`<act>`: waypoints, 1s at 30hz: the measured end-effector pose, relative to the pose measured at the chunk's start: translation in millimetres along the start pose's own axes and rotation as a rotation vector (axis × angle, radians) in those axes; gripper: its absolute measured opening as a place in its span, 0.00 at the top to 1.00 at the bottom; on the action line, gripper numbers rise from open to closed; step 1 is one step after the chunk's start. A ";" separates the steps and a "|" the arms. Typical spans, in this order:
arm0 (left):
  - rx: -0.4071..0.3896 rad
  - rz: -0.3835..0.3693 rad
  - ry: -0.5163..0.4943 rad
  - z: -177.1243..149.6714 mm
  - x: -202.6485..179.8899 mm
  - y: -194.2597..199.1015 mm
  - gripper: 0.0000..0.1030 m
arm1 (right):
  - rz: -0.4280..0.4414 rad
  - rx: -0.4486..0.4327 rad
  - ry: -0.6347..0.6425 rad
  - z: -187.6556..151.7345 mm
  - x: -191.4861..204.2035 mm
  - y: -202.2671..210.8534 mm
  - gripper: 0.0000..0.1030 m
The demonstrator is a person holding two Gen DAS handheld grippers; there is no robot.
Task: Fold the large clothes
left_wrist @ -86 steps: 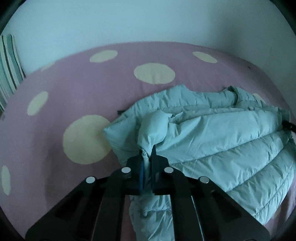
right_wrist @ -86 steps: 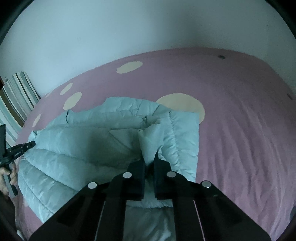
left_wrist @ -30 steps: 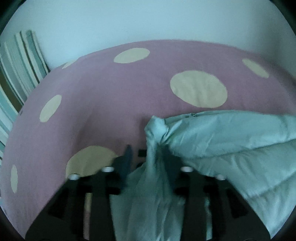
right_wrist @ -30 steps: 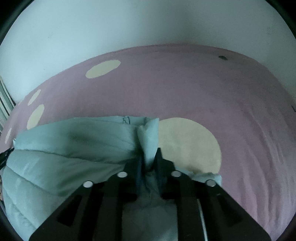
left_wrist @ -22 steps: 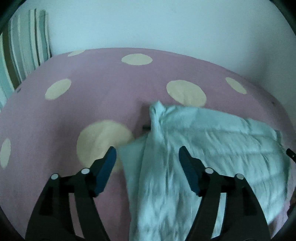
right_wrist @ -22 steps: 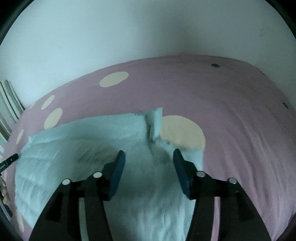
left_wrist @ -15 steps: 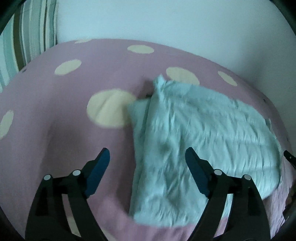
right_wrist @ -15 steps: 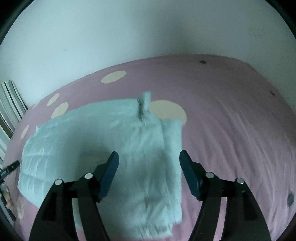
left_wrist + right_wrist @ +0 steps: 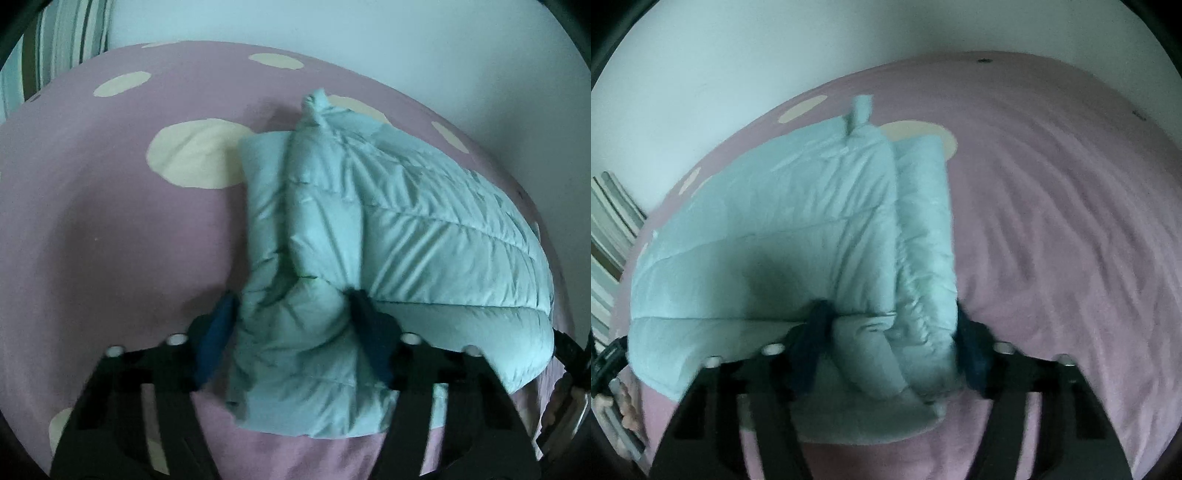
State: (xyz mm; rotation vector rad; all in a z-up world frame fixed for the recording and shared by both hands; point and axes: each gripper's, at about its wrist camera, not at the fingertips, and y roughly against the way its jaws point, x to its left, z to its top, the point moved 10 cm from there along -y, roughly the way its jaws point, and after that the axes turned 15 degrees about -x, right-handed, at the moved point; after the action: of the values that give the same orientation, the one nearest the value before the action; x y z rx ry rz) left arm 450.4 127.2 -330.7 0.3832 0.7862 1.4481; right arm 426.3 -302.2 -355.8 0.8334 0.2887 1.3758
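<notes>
On the pink bed sheet with cream dots (image 9: 92, 229) lies a folded pale-blue quilted puffer jacket (image 9: 388, 229). Left gripper (image 9: 295, 314) and right gripper (image 9: 890, 325) straddle its near edge, spread, gripping nothing. Puffy layers may spring open.

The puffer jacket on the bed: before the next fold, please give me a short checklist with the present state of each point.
1. Left gripper jaws open around the near edge of the puffer jacket: ok.
2. Right gripper jaws open around its end of that edge: ok.
3. Fabric actually clamped: not ok, both jaws stand wide.
4. Jacket lying on the bedspread, none past its edge: ok.
5. Layers flat: not ok, a twisted tip sticks up at the far end.
6. Sleeves tucked in: cannot tell.
</notes>
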 end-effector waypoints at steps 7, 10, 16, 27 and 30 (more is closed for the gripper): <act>-0.017 0.001 -0.039 1.9 -14.2 5.9 0.83 | 0.039 -0.004 -0.034 -0.9 13.9 2.3 0.78; -0.033 0.013 -0.048 5.2 -15.0 13.8 0.89 | 0.037 -0.018 -0.033 1.4 18.5 7.7 0.84; -0.042 0.018 -0.042 2.0 -5.9 34.7 0.91 | 0.057 -0.017 -0.030 -14.3 26.8 25.9 0.86; -0.028 0.053 -0.013 -29.9 31.0 100.8 0.91 | 0.126 0.025 -0.031 -61.6 41.5 75.7 0.86; -0.022 0.060 -0.015 -41.2 38.4 118.9 0.91 | 0.142 0.035 -0.026 -79.4 46.1 93.5 0.86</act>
State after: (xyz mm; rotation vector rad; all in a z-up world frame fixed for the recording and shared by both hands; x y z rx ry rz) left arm 333.0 169.7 -289.1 0.4031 0.7513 1.5075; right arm 316.3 -234.1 -335.4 0.9143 0.2372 1.4946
